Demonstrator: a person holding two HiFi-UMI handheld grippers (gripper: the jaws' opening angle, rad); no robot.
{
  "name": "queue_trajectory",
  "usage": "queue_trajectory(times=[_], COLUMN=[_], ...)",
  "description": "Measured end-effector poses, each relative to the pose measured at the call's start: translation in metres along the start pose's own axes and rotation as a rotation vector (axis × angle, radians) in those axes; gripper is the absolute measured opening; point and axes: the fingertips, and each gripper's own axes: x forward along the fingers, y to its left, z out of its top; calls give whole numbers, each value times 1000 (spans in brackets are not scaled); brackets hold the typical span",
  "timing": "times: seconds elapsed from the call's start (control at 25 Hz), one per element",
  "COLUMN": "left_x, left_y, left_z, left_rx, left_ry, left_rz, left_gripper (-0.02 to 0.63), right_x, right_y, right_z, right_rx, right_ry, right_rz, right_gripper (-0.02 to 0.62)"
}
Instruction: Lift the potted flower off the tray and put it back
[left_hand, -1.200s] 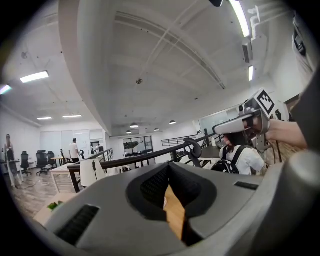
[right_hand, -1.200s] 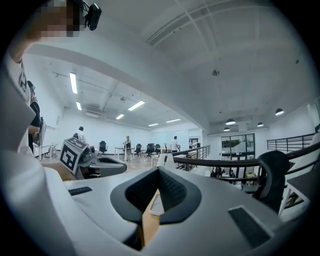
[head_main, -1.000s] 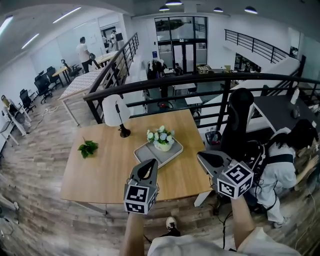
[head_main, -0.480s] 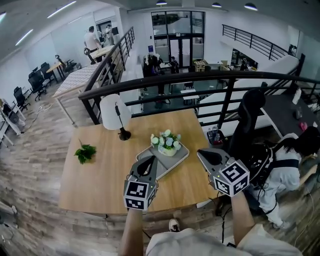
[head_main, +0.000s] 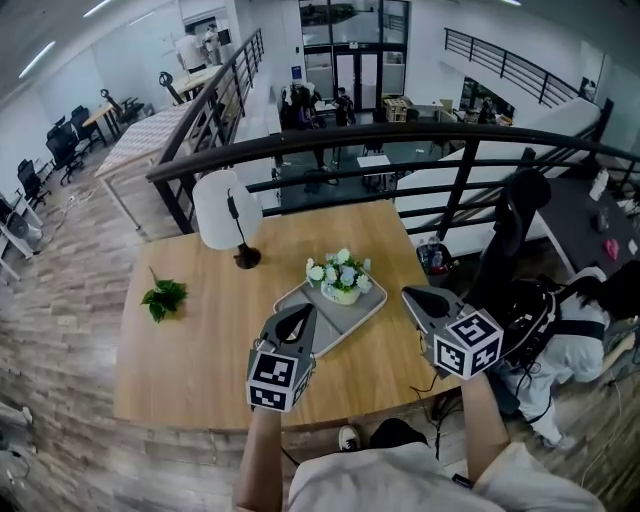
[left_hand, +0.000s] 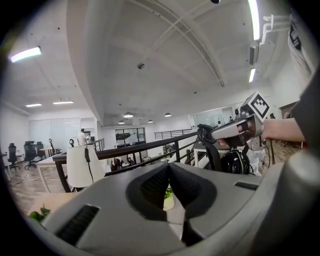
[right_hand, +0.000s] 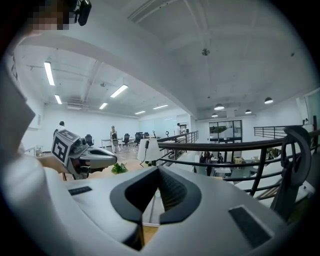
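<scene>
Fingers pressed together and empty, the left gripper (head_main: 303, 314) at lower centre of the frame shows against the lower-left edge of a shallow grey rectangular tray (head_main: 350, 318). The right gripper (head_main: 412, 296), its fingers likewise closed on nothing, is just right of that tray. The cream pot of white and pale-blue flowers (head_main: 342, 279) stands in the tray's upper half, mid-frame, on the light wooden counter (head_main: 200, 345). A white-shaded lamp (head_main: 224, 208) and a green leafy sprig (head_main: 165, 297) sit further left.
</scene>
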Motion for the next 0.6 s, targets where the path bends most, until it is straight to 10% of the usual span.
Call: queue_trajectory(times=[0.6], left_x=[67], left_y=[23], left_z=[-56], left_rx=[-87], left_ry=[70], left_rz=[-33], left_gripper=[62], right_x=[63], right_y=[-48], right_z=[-51], right_rx=[-5], right_ry=[95], right_rz=[2], right_gripper=[65])
